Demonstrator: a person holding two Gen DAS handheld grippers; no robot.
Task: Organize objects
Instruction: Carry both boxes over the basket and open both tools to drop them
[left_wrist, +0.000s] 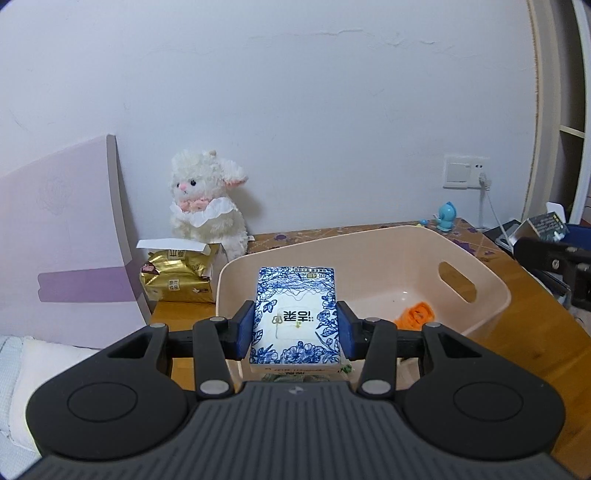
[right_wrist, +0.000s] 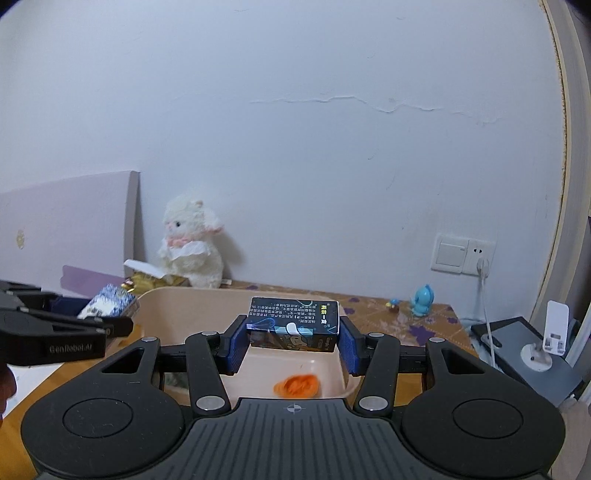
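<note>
My left gripper (left_wrist: 295, 325) is shut on a blue-and-white floral tissue pack (left_wrist: 295, 314), held over the near left part of a beige plastic bin (left_wrist: 480, 273). My right gripper (right_wrist: 293, 338) is shut on a small dark box (right_wrist: 293, 326) with printed text, held above the same bin (right_wrist: 177, 306). An orange knitted item (left_wrist: 415, 314) lies on the bin floor, also seen as the orange item (right_wrist: 297, 384) in the right wrist view. The left gripper with its tissue pack (right_wrist: 109, 306) shows at the left edge of the right wrist view.
A white plush lamb (left_wrist: 207, 203) sits against the wall beside a gold tissue package (left_wrist: 177, 280). A blue toy figure (left_wrist: 447, 216) stands at the back of the wooden table (left_wrist: 535, 332). A wall socket with a plugged cable (right_wrist: 482, 266) and a phone stand (right_wrist: 554, 332) are on the right.
</note>
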